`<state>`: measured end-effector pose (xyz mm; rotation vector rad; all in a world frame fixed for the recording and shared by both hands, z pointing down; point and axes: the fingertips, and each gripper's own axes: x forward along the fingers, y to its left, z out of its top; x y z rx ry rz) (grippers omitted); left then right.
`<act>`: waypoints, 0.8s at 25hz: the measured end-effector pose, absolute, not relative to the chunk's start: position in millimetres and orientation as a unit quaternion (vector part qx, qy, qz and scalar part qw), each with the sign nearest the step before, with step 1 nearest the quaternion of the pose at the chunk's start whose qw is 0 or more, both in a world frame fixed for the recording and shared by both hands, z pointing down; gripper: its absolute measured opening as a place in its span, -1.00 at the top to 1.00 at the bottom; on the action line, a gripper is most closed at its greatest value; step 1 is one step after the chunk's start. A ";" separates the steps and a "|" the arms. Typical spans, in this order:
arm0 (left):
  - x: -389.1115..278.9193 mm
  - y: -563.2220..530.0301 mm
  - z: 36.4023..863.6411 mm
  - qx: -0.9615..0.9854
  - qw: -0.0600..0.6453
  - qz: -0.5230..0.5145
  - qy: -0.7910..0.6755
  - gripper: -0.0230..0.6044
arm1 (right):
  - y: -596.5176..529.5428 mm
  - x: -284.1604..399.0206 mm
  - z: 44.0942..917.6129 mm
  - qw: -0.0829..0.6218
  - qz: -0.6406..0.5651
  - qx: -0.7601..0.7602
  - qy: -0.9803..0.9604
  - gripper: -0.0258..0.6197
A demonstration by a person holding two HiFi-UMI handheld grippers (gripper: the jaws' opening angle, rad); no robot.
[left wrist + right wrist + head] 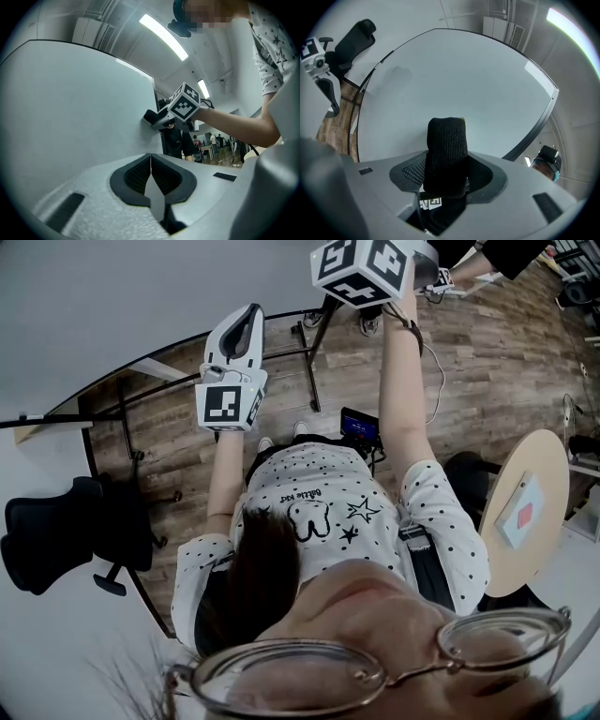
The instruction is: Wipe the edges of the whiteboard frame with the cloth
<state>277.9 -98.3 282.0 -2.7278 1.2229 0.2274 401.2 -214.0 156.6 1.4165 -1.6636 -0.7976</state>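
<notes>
Counts as I saw them: two hand-held grippers (left hand-held gripper (150, 161), right hand-held gripper (151, 117)), one whiteboard (454, 84), one black cloth (446, 154), one office chair (52, 531), one round tabletop (539, 456).

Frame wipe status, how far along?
Done: cloth is clamped in the right gripper. In hand: left gripper view shows it against the whiteboard by its dark side frame. Left: nothing shows which edges are wiped, so assume all. Left gripper is shut, empty.

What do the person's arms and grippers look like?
The left hand-held gripper and right hand-held gripper are pale grey shells with dark ribbed pads, each carrying a black-and-white marker cube. A thin cable trails from the right one. Sleeves: short, white, black-dotted.
</notes>
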 end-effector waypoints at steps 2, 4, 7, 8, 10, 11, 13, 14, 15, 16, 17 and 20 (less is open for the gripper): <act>278.1 -100.1 282.9 -0.908 0.071 0.074 0.407 0.86 | -214.3 401.8 162.3 0.394 -0.310 0.558 -0.662 0.18; 279.4 -101.0 283.8 -0.908 0.069 0.073 0.406 0.86 | -212.9 403.4 164.7 0.389 -0.307 0.559 -0.665 0.18; 279.8 -102.6 284.0 -0.908 0.067 0.073 0.406 0.86 | -211.3 403.6 164.5 0.384 -0.308 0.561 -0.665 0.18; 279.5 -103.3 284.6 -0.909 0.067 0.073 0.406 0.86 | -211.2 402.9 165.4 0.385 -0.309 0.561 -0.665 0.18; 279.4 -104.3 286.5 -0.909 0.065 0.072 0.405 0.86 | -210.6 401.5 168.8 0.387 -0.311 0.560 -0.663 0.18; 279.7 -104.5 287.0 -0.910 0.065 0.072 0.404 0.86 | -210.0 401.2 170.7 0.389 -0.312 0.559 -0.663 0.18; 280.8 -104.3 287.2 -0.910 0.066 0.072 0.403 0.86 | -208.7 401.0 175.5 0.393 -0.310 0.557 -0.663 0.18; 281.0 -104.1 287.4 -0.910 0.066 0.072 0.403 0.86 | -208.2 400.8 178.5 0.397 -0.308 0.555 -0.663 0.18; 280.9 -104.1 287.8 -0.910 0.065 0.072 0.403 0.86 | -207.8 400.2 181.4 0.399 -0.307 0.552 -0.664 0.18; 280.4 -104.3 288.1 -0.910 0.064 0.072 0.403 0.86 | -207.8 399.3 184.3 0.401 -0.307 0.550 -0.665 0.18; 279.4 -104.6 288.4 -0.910 0.064 0.072 0.404 0.86 | -208.0 398.6 187.1 0.401 -0.307 0.550 -0.665 0.18; 276.2 -105.3 288.9 -0.909 0.064 0.071 0.406 0.86 | -208.9 397.4 193.5 0.400 -0.304 0.551 -0.666 0.18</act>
